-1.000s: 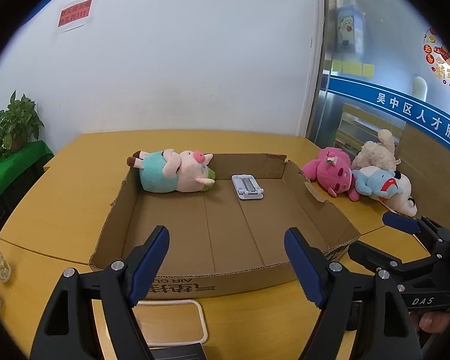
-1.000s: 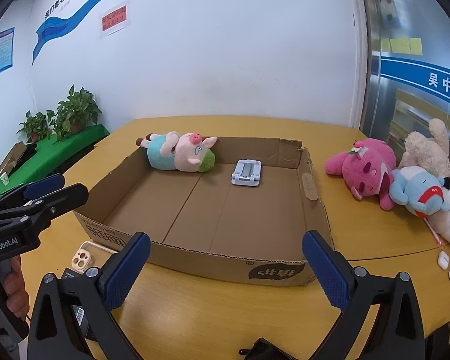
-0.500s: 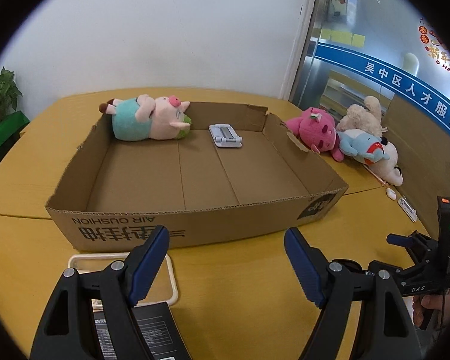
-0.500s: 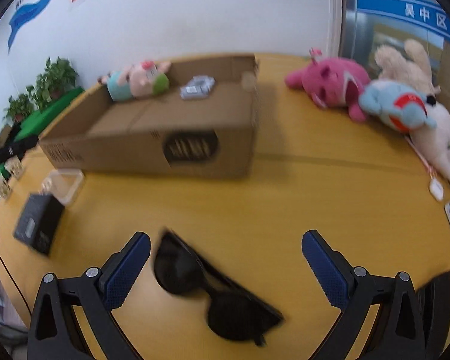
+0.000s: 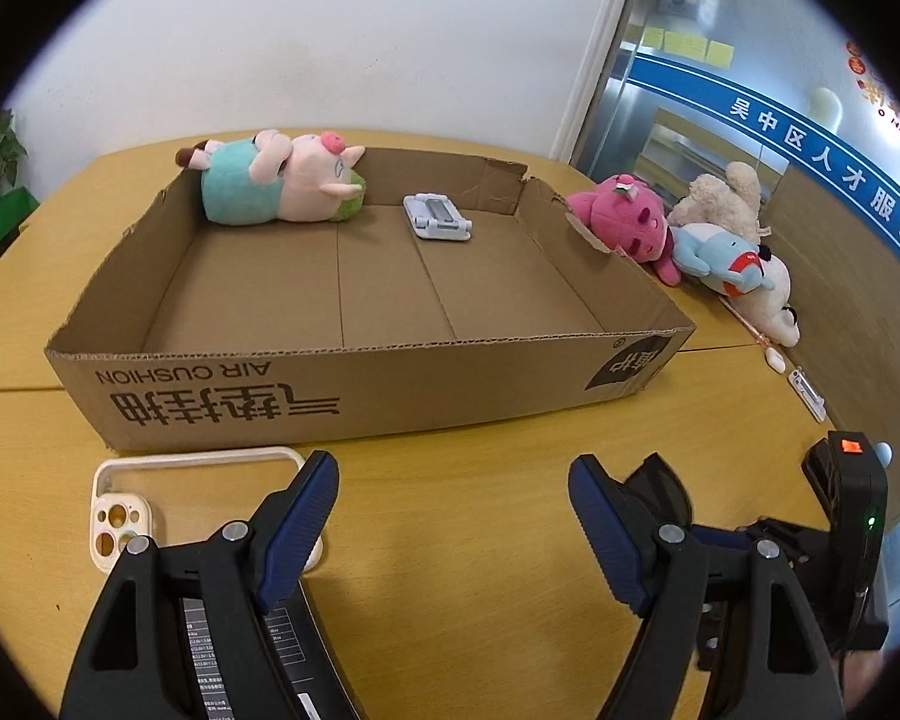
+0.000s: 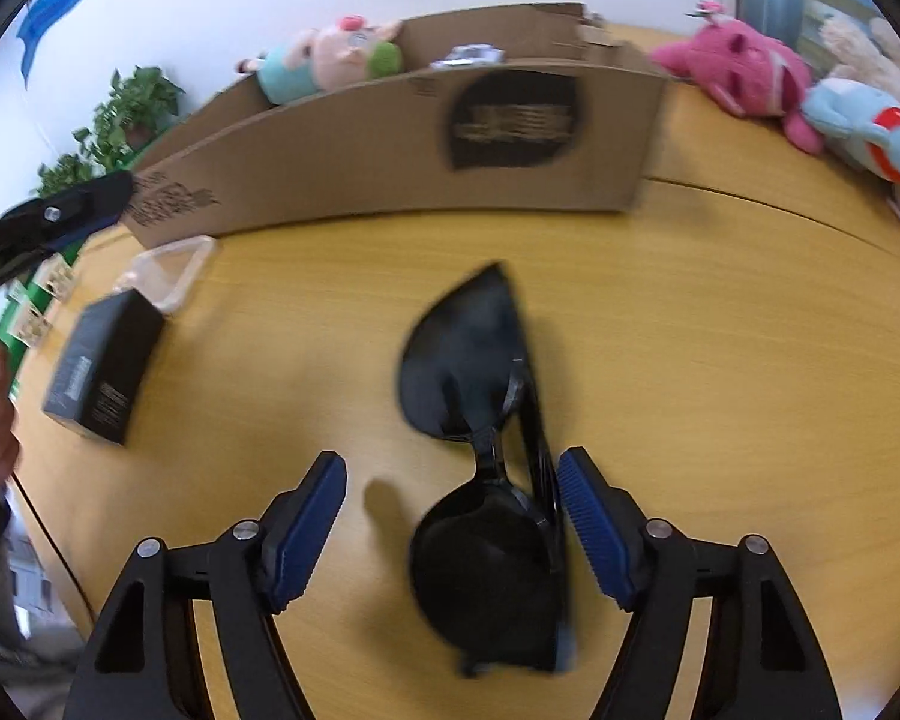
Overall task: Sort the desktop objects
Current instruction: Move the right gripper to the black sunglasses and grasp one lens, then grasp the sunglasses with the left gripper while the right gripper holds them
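Left wrist view: set low over the yellow table (image 5: 450, 540), looking forward past its own blue-padded fingers (image 5: 297, 531) at the near wall of the cardboard box (image 5: 354, 384) and down into it. Right wrist view: lower and tilted steeply down, close above the black sunglasses (image 6: 486, 468), box (image 6: 390, 180) farther back. Shared by the 2 views: box, pig plush (image 5: 276, 186) (image 6: 330, 60), phone case (image 5: 150, 498) (image 6: 168, 267), pink plush (image 5: 627, 222) (image 6: 744, 66).

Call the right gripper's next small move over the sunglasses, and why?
Probably shift slightly to centre, then close. The right gripper is open and straddles the black sunglasses, which lie folded on the table, but they sit off-centre, nearly against one blue finger. The frame is blurred, so let it settle first. The cardboard box lies just ahead for the drop.
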Available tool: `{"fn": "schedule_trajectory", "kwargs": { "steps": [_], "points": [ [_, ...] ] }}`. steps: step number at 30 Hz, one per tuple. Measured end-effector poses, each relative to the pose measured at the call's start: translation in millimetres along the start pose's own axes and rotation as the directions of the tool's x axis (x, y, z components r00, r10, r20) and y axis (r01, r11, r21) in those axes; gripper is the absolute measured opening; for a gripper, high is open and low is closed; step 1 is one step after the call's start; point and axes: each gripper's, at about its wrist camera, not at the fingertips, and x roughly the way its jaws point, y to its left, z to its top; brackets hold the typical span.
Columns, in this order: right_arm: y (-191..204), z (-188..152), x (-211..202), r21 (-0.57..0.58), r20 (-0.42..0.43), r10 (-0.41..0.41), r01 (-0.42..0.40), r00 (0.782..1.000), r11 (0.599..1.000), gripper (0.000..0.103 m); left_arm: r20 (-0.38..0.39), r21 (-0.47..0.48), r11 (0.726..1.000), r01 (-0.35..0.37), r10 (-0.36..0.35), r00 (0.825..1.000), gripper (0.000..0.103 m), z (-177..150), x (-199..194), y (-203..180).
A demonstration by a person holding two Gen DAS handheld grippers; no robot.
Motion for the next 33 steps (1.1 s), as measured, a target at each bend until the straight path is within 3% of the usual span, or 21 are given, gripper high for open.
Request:
{"fn": "schedule_trajectory", "kwargs": {
  "steps": [1,3,9,14,17,19,21,24,25,29,30,31,33],
  "points": [
    [7,2,2,0.001,0.005,0.008,-0.008,1.0,1.0,0.066,-0.005,-0.004,1.0,0.005,-0.005,1.0,0.079,-1,0,1],
    [16,4,5,-0.005,0.01,0.028,-0.028,1.0,1.0,0.05,-0.019,-0.01,1.0,0.014,-0.015,1.0,0.079,-5,2,2],
    [24,6,3,-0.011,0.029,0.033,-0.033,0.999,0.999,0.042,-0.075,-0.046,0.995,0.091,-0.094,0.993,0.079,-13,14,-2],
    [26,8,6,0.036,0.036,0.095,-0.096,0.995,0.995,0.038,-0.121,-0.018,0.99,0.142,-0.143,0.982,0.079,-18,26,-16],
    [27,7,8,0.045,0.04,0.123,-0.125,0.992,0.991,0.037,-0.176,-0.034,0.982,0.184,-0.187,0.966,0.077,-22,38,-22],
    [29,6,8,0.045,0.038,0.144,-0.145,0.989,0.988,0.037,-0.225,-0.054,0.969,0.241,-0.247,0.943,0.076,-27,47,-27],
    [31,5,9,0.04,0.036,0.162,-0.163,0.986,0.986,0.037,-0.277,-0.074,0.953,0.295,-0.303,0.912,0.068,-34,57,-33],
    [35,7,11,0.025,0.032,0.175,-0.176,0.984,0.984,0.037,-0.334,-0.121,0.943,0.311,-0.334,0.881,0.063,-43,71,-34],
    [35,7,12,0.022,0.031,0.179,-0.179,0.983,0.984,0.037,-0.335,-0.143,0.939,0.314,-0.344,0.877,0.063,-44,73,-33],
    [39,6,11,0.016,0.036,0.164,-0.165,0.986,0.986,0.037,-0.331,-0.182,0.938,0.294,-0.34,0.88,0.04,-46,75,-24],
    [39,5,11,0.011,0.036,0.163,-0.163,0.986,0.987,0.037,-0.335,-0.218,0.924,0.314,-0.373,0.865,0.033,-47,77,-20],
    [40,5,11,0.008,0.035,0.166,-0.167,0.985,0.986,0.036,-0.335,-0.238,0.916,0.322,-0.388,0.858,0.032,-49,78,-18],
    [42,5,12,0.001,0.03,0.166,-0.166,0.986,0.986,0.036,-0.332,-0.241,0.917,0.318,-0.386,0.861,0.03,-50,77,-17]
  ]
}}
